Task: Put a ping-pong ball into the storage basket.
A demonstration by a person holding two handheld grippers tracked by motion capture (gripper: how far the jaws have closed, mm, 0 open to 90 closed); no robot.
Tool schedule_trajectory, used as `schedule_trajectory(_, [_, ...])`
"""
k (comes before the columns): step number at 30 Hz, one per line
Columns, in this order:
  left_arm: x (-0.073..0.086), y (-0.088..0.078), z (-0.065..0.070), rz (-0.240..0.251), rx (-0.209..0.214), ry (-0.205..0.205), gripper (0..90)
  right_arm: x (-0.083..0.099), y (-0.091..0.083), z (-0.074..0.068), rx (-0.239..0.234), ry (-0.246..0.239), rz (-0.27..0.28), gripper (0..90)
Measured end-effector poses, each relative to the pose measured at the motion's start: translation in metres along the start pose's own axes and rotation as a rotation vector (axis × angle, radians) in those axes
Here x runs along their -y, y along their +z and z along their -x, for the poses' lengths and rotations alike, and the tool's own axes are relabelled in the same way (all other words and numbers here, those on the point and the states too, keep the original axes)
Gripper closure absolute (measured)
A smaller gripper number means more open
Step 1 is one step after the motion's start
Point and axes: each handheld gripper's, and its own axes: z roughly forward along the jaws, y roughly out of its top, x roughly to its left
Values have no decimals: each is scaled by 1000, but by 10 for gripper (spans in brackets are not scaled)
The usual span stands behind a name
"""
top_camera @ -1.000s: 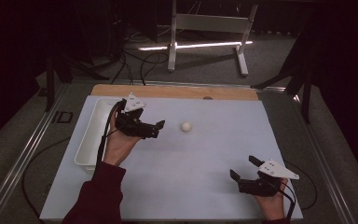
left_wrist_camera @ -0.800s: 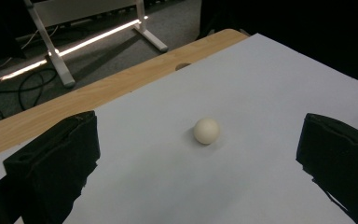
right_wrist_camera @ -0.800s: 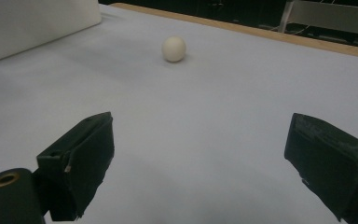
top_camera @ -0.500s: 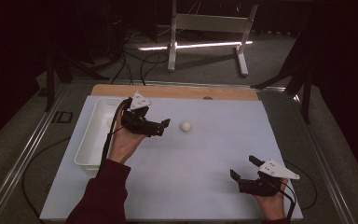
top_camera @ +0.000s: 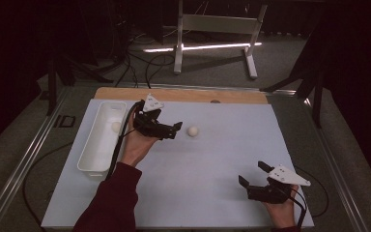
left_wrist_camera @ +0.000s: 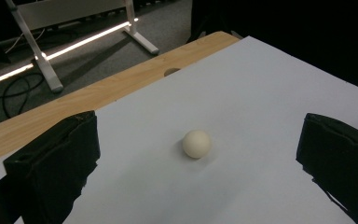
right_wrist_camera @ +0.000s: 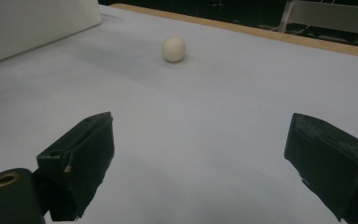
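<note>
White ball (top_camera: 116, 126) half-hidden inside bin (top_camera: 90, 157)

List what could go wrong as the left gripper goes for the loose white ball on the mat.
1. The small white ball lies free on the smooth pale blue mat; a jaw of the open left gripper touching one side first could roll it away.
2. The long white plastic tray already holds another white ball; a careless drop might bounce out.

You're working in a lab or test room: dark walls, cables (top_camera: 140, 63) trailing over the grey floor (top_camera: 212, 67), a white metal stand (top_camera: 217, 29), and a mat-covered table (top_camera: 207, 159).
</note>
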Motion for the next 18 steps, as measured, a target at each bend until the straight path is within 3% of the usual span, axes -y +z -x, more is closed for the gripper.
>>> schedule_trajectory(18, [1,30,-5,-28,46,-16,1,0,0,-1,-6,3,1,77])
